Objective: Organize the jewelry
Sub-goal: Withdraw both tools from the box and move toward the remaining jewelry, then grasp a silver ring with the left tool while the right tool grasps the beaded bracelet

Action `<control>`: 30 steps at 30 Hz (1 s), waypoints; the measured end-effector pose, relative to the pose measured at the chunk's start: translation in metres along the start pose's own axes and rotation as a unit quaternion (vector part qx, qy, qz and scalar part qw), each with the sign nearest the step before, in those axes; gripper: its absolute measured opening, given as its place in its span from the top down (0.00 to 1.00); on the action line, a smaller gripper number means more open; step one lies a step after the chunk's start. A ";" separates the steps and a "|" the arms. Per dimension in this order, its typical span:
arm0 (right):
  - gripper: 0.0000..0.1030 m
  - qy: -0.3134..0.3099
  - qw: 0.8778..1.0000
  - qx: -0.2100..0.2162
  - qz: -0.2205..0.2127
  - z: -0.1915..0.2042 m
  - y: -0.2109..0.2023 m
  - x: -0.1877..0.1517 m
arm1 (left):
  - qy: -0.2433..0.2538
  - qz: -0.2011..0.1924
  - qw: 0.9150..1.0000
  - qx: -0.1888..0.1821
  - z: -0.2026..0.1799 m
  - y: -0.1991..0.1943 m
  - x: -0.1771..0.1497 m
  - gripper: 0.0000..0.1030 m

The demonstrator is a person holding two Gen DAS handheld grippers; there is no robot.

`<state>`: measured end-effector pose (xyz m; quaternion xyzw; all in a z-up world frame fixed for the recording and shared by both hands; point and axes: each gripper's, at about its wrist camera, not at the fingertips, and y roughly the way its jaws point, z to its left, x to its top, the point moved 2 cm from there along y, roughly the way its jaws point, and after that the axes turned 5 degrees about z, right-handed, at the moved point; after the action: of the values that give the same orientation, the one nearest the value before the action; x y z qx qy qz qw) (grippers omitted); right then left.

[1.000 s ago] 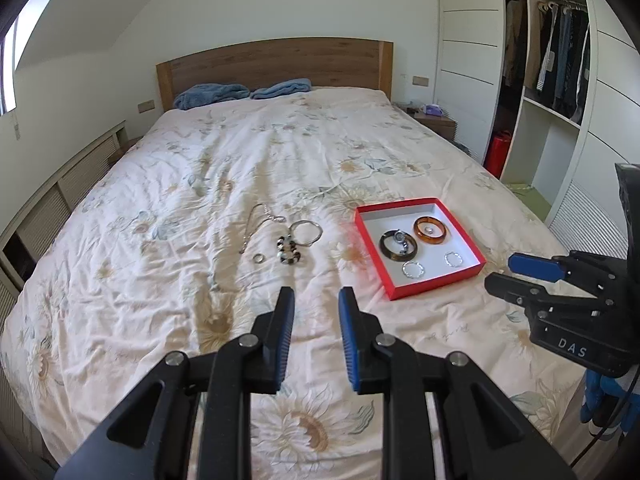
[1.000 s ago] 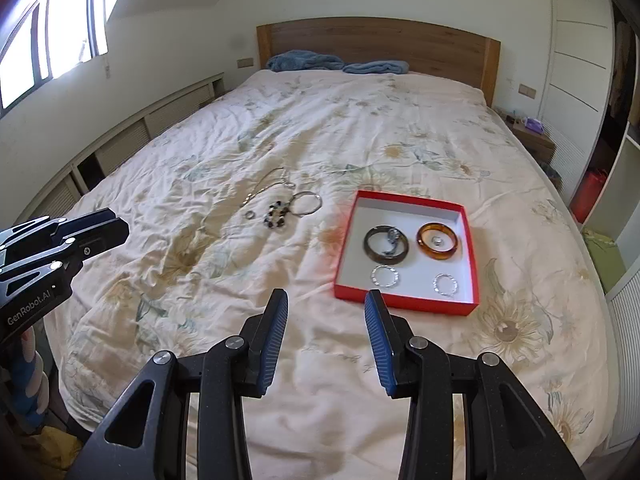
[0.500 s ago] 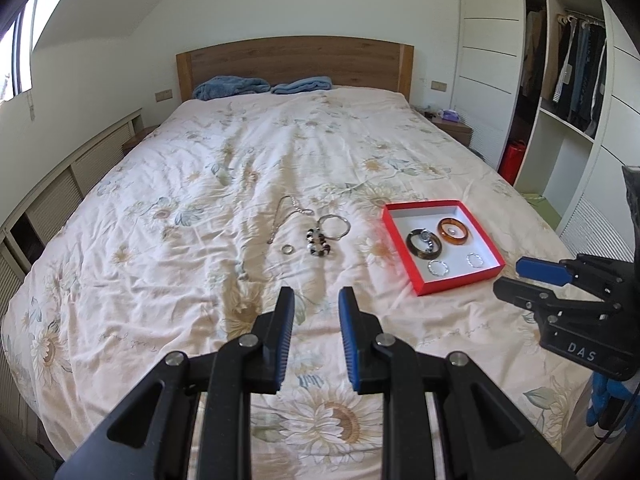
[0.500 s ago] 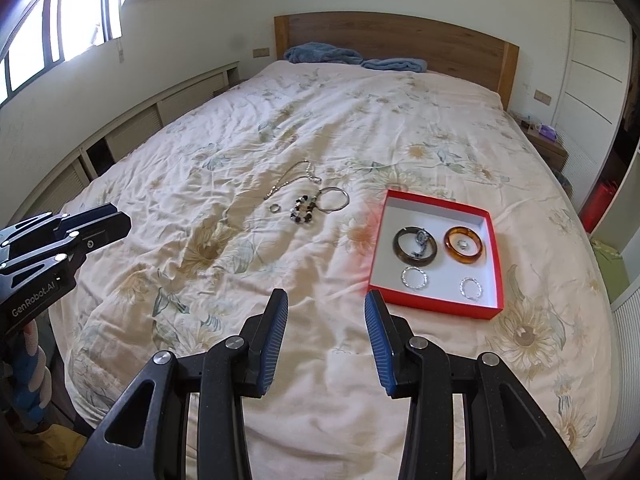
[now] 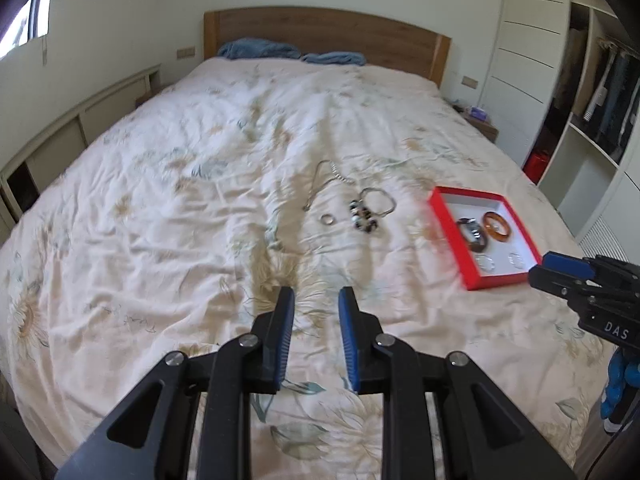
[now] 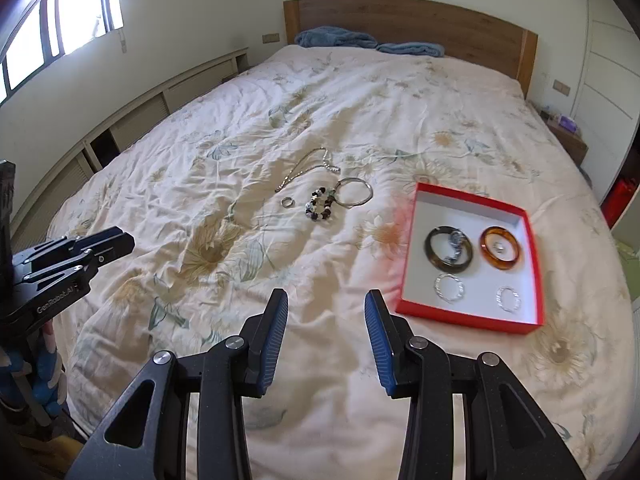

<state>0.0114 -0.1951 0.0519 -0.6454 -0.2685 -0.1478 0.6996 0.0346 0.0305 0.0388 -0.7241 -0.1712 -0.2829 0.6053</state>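
Lying loose mid-bed, chain necklace (image 6: pixel 310 168), ring (image 6: pixel 287 202), beaded bracelet (image 6: pixel 320 205), silver bangle (image 6: pixel 353 192), red tray (image 6: pixel 464 318) at three o'clock, bare quilt (image 6: pixel 224 256) around, left gripper (image 5: pixel 314 304) and right gripper (image 6: pixel 326 308) jaws parted, empty.

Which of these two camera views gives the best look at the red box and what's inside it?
The right wrist view. There the red box is closer and seen from above, so its dark bangle, amber bangle and two small silver rings are clear. The left wrist view shows the box farther off, slanted and blurred, its near corner beside the right gripper.
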 end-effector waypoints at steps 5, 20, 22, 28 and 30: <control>0.61 0.004 1.000 0.015 0.017 -0.005 0.038 0.014 | -0.012 0.016 1.000 -0.010 0.011 0.039 0.012 0.79; 0.61 0.026 0.996 0.072 0.051 -0.019 0.162 0.065 | -0.004 0.051 0.998 -0.046 0.017 0.166 0.074 0.66; 0.61 0.031 0.995 0.078 0.054 -0.022 0.178 0.073 | -0.006 0.060 0.997 -0.055 0.017 0.185 0.084 0.66; 0.61 0.047 0.992 0.099 0.056 -0.030 0.216 0.100 | 0.004 0.075 0.995 -0.069 0.013 0.229 0.104 0.66; 0.61 0.059 0.991 0.107 0.058 -0.034 0.226 0.106 | 0.009 0.081 0.994 -0.070 0.012 0.239 0.105 0.67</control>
<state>0.2288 -0.1854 -0.0747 -0.5718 -0.2036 -0.1151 0.7864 0.2605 -0.0180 -0.0840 -0.7737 -0.0865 -0.2507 0.5753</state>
